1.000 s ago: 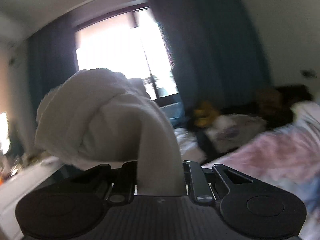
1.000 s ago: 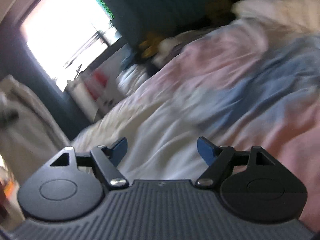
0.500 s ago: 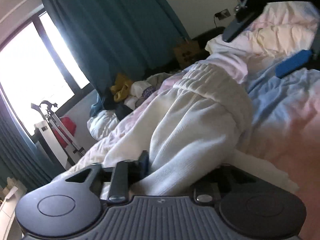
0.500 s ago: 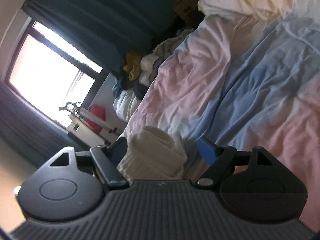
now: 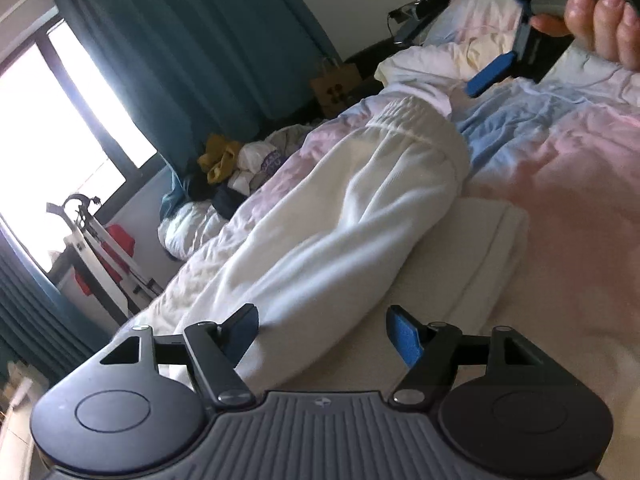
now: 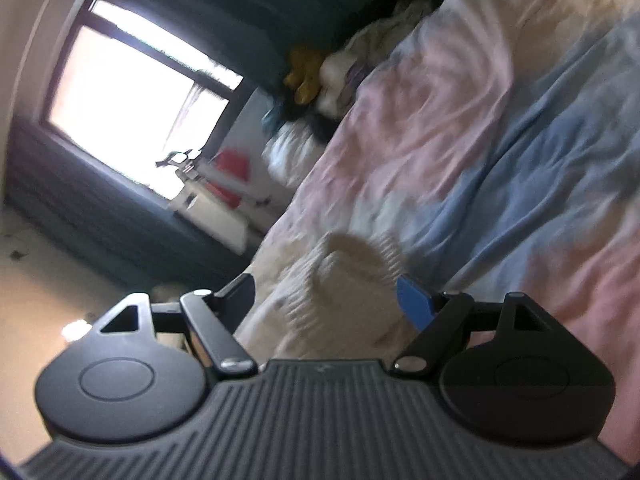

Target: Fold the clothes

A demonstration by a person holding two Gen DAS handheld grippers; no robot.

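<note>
The white fleece sweatpants (image 5: 352, 216) lie stretched along the pink-and-blue quilted bed (image 5: 568, 152), elastic waistband at the far end. The left tool (image 5: 322, 330) has just been opening; its jaws stand spread around one leg end without pinching. The right tool (image 6: 326, 300) (picture blurred) gapes over the ribbed waistband.

Left hand-held gripper (image 5: 322, 330) jaws just opening, right hand-held gripper (image 6: 326, 300) seemingly wide open

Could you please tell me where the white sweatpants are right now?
In the left wrist view, the white sweatpants lie stretched across the pink and blue bedspread, cuff end between the open fingers of the left gripper.
</note>
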